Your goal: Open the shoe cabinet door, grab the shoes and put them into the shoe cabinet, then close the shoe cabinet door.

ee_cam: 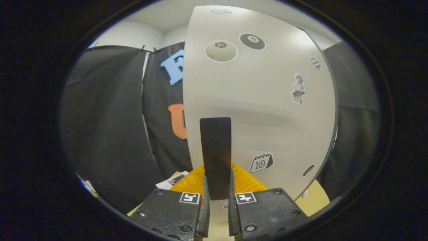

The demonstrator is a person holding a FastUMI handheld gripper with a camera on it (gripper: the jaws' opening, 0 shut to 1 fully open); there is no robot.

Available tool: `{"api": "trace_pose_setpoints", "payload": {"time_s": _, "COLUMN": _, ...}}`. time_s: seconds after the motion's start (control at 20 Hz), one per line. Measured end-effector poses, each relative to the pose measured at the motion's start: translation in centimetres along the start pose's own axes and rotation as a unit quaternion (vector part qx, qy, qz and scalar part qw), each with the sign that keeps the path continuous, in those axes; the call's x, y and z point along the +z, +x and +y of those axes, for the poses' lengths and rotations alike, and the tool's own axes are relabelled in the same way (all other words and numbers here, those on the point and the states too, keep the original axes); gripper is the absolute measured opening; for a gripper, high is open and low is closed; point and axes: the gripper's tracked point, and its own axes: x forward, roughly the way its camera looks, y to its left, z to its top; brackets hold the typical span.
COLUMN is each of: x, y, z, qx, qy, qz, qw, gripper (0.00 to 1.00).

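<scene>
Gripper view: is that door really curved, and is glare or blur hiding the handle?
Gripper view: the door bulges from fisheye distortion; soft glare sits near its top; the handle is sharp, dark and between the fingers, which look shut on it.

This is a recording booth made to look a bit like a home — black cloth hangs as the walls, clipped up at the top, with plain white room walls and ceiling above it. A white cabinet door with playful stickers stands close ahead — the tongs grip its dark handle.
</scene>
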Motion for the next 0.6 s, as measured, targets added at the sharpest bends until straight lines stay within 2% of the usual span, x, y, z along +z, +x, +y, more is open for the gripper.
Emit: {"api": "trace_pose_setpoints", "payload": {"time_s": 0.6, "x": -0.9, "y": -6.9, "z": -4.0, "qx": 0.091, "qy": 0.005, "qz": 0.005, "qw": 0.996, "gripper": 0.23}}
